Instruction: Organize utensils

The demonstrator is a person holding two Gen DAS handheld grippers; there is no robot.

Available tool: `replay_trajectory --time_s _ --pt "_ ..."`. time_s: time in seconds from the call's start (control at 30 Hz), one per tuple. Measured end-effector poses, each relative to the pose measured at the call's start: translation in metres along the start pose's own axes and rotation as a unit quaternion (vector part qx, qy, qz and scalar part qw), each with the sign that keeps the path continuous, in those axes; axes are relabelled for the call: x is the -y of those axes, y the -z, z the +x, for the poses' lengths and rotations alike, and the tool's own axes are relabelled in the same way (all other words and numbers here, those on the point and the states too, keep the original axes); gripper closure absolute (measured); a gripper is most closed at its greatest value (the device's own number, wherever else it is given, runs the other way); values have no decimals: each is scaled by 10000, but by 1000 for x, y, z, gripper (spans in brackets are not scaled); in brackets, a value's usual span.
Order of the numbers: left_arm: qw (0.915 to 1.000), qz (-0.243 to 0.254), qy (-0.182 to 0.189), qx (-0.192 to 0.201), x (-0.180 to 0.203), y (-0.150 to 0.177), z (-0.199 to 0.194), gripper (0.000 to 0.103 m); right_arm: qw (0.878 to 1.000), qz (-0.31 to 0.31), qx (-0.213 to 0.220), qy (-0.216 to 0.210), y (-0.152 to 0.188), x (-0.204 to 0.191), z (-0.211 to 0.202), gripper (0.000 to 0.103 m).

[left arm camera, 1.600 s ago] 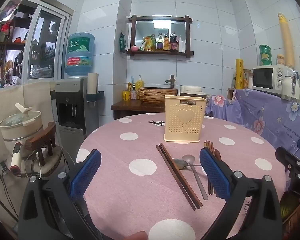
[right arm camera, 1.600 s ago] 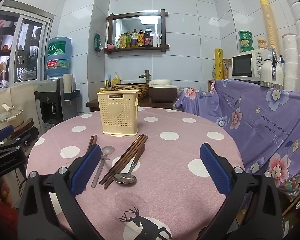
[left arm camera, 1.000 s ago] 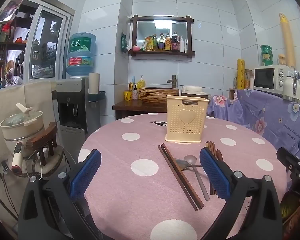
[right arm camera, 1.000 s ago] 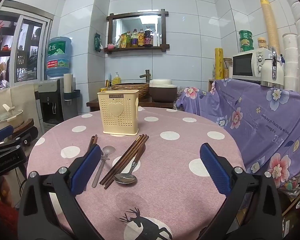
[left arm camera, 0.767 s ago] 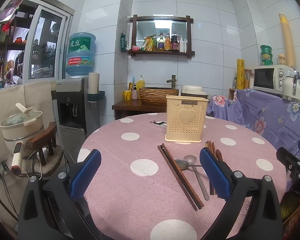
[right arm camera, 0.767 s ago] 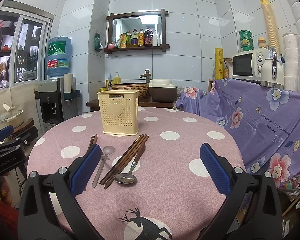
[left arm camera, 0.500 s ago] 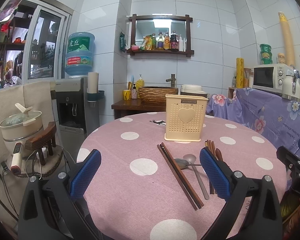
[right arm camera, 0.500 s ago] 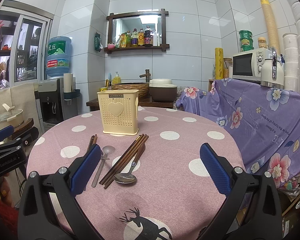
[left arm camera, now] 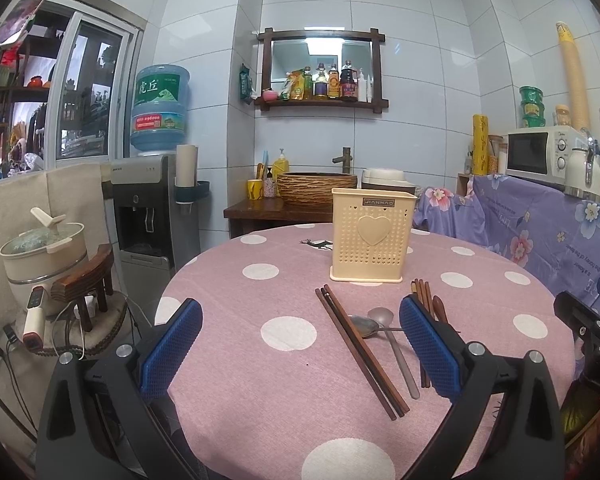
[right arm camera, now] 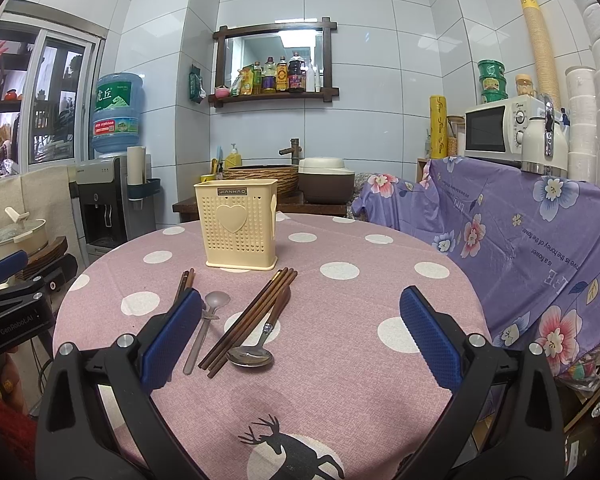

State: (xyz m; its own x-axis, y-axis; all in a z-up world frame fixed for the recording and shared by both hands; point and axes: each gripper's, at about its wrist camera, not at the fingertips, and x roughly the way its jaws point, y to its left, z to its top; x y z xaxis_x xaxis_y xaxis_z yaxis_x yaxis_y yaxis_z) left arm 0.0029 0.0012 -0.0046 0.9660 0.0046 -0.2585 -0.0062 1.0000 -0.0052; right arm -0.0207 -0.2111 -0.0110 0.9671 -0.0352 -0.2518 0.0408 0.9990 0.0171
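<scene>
Holding nothing, the left gripper [left arm camera: 300,344] and right gripper [right arm camera: 300,340] hang over the near edge of the worktop [right arm camera: 340,380], fingers spread wide. Chopsticks [right arm camera: 250,316] and spoons [right arm camera: 256,346] lie mid-worktop. The cream holder [right arm camera: 240,230] stands toward the far edge.

The bench [right arm camera: 340,380] lies bare along its right half and near edge, so a gripper can come in low there. Mid-bench, the cream utensil holder [right arm camera: 240,228] stands upright as the one tall obstacle. In front of it the flat clutter spreads: chopsticks [right arm camera: 252,316], a wooden-handled spoon [right arm camera: 256,354] touching them, a metal spoon [right arm camera: 208,320] just left. The left gripper [right arm camera: 12,300] crowds the bench's left edge.
</scene>
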Motion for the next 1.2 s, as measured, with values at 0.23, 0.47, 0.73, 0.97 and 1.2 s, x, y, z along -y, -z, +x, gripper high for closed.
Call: replay_trajectory --time_s 0.23,0.47,0.73,0.97,1.2 --pt "10000 16 8 -7 0 1 -1 5 10000 3 -5 2 0 0 0 5" --pt "10000 11 10 -20 -1 0 2 5 10000 4 -3 5 0 0 0 5" --pt "10000 21 6 -29 1 1 2 5 10000 4 -18 1 -1 0 -1 5" --pt "10000 29 14 -82 2 3 5 5 10000 6 -43 8 4 3 8 5" --pt "9999 36 17 -112 1 4 7 5 10000 14 -93 11 6 -1 11 5"
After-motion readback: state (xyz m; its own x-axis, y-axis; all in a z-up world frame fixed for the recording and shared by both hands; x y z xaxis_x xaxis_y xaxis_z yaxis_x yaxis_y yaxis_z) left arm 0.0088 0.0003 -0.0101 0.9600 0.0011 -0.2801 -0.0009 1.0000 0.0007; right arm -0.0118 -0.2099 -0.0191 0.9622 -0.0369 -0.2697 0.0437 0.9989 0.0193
